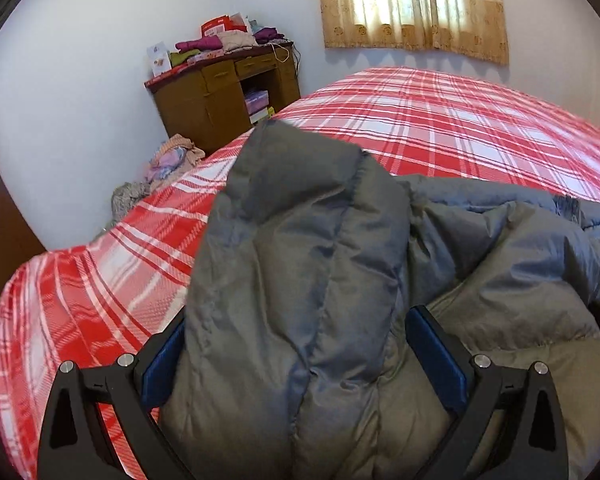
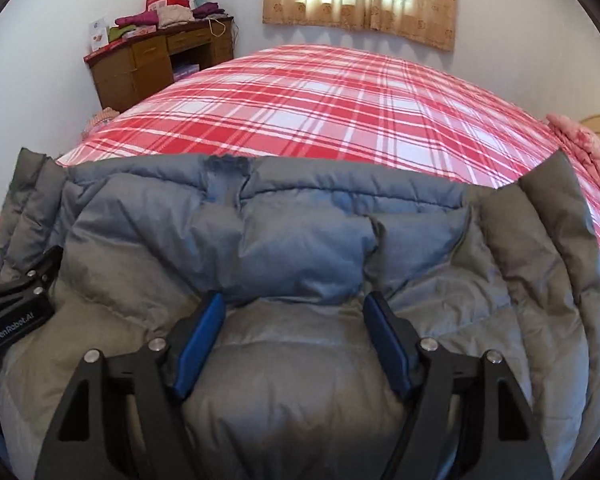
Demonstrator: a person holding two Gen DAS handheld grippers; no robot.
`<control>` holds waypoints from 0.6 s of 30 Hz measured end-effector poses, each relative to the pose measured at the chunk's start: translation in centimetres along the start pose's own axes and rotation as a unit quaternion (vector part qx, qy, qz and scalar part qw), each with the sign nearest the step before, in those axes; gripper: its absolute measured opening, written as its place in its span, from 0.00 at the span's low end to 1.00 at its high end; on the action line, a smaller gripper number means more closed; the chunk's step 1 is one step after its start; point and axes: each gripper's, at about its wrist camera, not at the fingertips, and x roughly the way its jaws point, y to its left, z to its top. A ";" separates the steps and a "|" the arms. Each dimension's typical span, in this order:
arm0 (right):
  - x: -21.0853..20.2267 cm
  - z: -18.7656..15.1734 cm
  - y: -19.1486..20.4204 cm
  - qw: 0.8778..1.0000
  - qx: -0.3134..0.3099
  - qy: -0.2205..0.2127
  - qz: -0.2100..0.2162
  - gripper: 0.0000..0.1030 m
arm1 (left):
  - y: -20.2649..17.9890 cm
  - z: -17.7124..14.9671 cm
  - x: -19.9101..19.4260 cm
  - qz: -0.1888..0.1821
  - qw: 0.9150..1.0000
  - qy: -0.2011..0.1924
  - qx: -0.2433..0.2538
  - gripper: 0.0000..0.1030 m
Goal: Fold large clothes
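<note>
Currently: grey puffer jacket [image 2: 300, 248] lies across the near edge of the bed [image 2: 320, 112]. Left gripper [image 1: 296, 348] is clenched on a thick raised fold of it, likely lifting that part over for a fold. Right gripper [image 2: 294, 332] is released, jaws spread above the jacket's middle, nothing pinched. Beyond: dresser [image 1: 220, 100] heaped with clothes, curtain [image 1: 412, 4], pink pillow [image 2: 580, 148]. Bed's far side is free; nothing blocks the fold.

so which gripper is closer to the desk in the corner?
Left. The left gripper, with a raised jacket fold between its fingers, sits on the desk side; the right gripper is farther along the jacket, away from it.
</note>
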 end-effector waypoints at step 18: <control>-2.6 -0.9 -0.3 1.000 -0.006 0.003 -0.017 0.77 | 1.8 -0.1 -3.0 0.013 1.000 0.009 -0.009 0.99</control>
